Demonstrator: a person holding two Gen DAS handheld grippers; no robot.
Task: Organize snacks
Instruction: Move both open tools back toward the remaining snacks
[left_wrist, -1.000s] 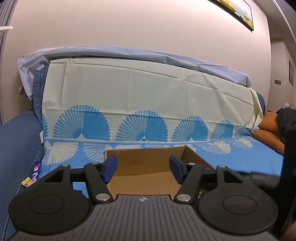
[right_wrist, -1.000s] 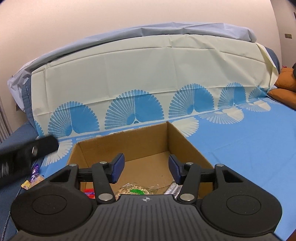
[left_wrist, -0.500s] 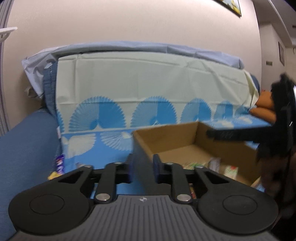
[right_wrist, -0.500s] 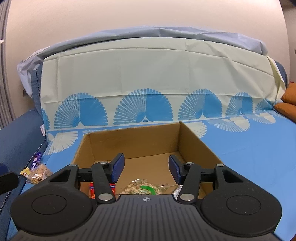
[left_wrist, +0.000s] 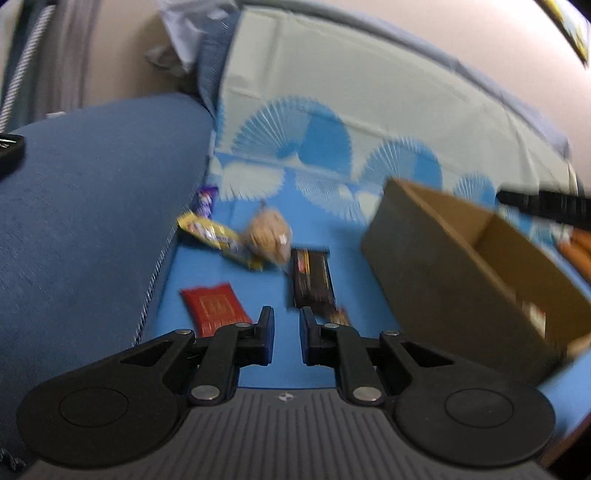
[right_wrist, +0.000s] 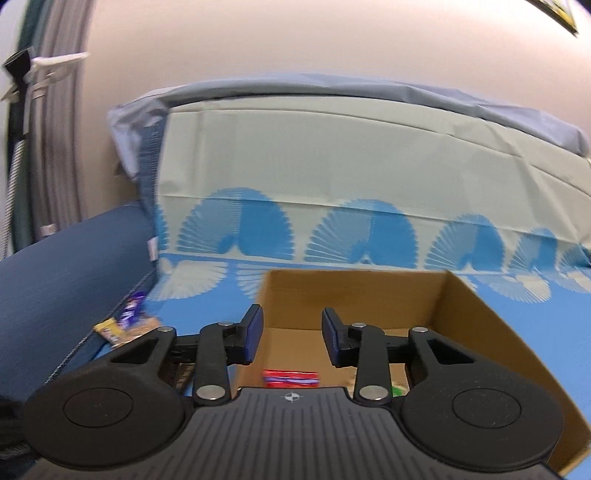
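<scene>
Several snacks lie on the blue cloth in the left wrist view: a red packet (left_wrist: 214, 306), a black bar (left_wrist: 312, 282), a round bag of biscuits (left_wrist: 267, 236), a yellow wrapper (left_wrist: 214, 234) and a purple wrapper (left_wrist: 206, 199). My left gripper (left_wrist: 286, 321) hangs just short of the red packet and the black bar, a narrow gap between its jaws and nothing in it. The cardboard box (left_wrist: 461, 273) stands to their right. My right gripper (right_wrist: 291, 321) is over the box's (right_wrist: 354, 291) near left corner, its jaws closing on nothing. A red and blue packet (right_wrist: 290, 378) lies inside.
A dark blue sofa arm (left_wrist: 74, 221) rises left of the snacks. The cloth-covered backrest (right_wrist: 332, 177) stands behind the box. An orange cushion (left_wrist: 576, 243) lies at the far right. A curtain (right_wrist: 44, 147) hangs at the left. The right gripper's black body (left_wrist: 546, 206) reaches over the box.
My left gripper swung left and down, away from the box to the loose snacks, and its jaws narrowed. My right gripper shifted left over the box and its jaws drew closer together.
</scene>
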